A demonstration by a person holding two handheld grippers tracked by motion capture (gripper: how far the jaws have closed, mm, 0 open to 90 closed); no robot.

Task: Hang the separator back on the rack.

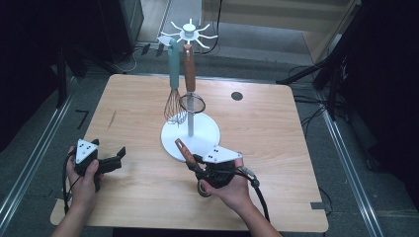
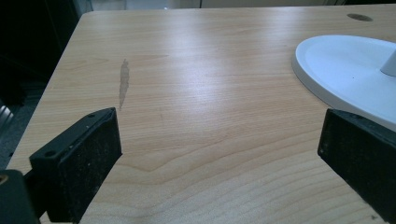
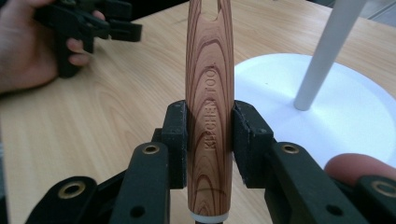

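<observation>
Whisk (image 1: 173, 101) and strainer (image 1: 191, 102) hanging

Each black gripper (image 1: 197, 165) carries a grey three-cornered plate with dark screws and a black cable.

I look down on a light wooden table (image 1: 276, 148) with rounded corners, a dark round hole (image 1: 237, 96) near its far edge, a grey smear (image 2: 123, 84) at left, and a white round stand base (image 1: 207, 129) resting mid-table.

A utensil stand (image 1: 190, 132) sits mid-tabletop (image 1: 272, 148); a whisk (image 1: 173, 94) hangs from its left side, a strainer (image 1: 190, 89) right beside it, a wooden-handled utensil (image 1: 187, 152) before its base.
</observation>
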